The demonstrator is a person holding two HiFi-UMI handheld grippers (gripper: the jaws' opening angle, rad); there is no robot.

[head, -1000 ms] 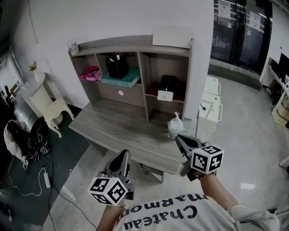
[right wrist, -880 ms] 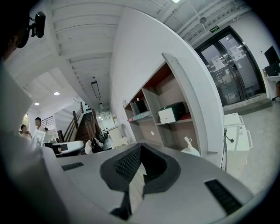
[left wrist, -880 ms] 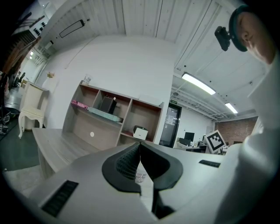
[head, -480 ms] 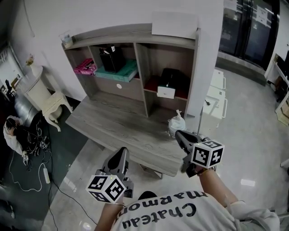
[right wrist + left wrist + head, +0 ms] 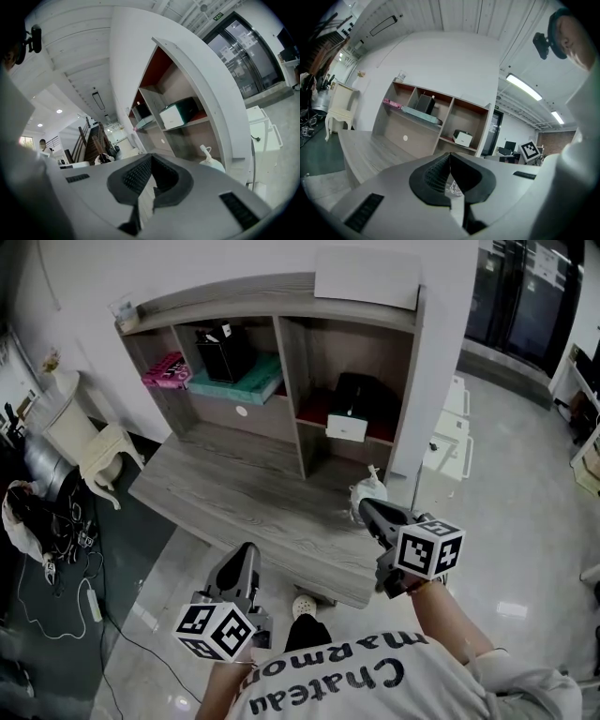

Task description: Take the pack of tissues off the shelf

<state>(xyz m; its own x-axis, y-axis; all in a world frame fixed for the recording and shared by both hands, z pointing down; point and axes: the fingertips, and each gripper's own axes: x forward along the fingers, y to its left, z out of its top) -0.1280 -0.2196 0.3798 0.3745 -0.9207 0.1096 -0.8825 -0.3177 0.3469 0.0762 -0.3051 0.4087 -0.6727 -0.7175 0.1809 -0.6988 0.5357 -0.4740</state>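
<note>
A wooden shelf unit (image 5: 291, 381) stands at the back of a grey desk (image 5: 225, 493). Its upper left compartment holds a pink patterned pack (image 5: 161, 369), a flat teal pack (image 5: 239, 382) and a black box (image 5: 221, 349). A black box with a white front (image 5: 349, 412) sits in the right compartment. My left gripper (image 5: 246, 554) is shut and empty, below the desk's front edge. My right gripper (image 5: 364, 506) is shut and empty over the desk's right end, beside a white tied bag (image 5: 367, 491). The left gripper view shows the pink pack (image 5: 392, 102) far off.
A white board (image 5: 367, 279) lies on top of the shelf. A cream chair (image 5: 89, 442) and cables (image 5: 56, 559) are on the left floor. A white cabinet (image 5: 452, 442) stands right of the desk. A shoe (image 5: 302, 607) shows under the desk edge.
The view has moved closer to the desk, and the shelf sits further left in the picture. Both grippers have come slightly forward, still shut. A shoe has come into view.
</note>
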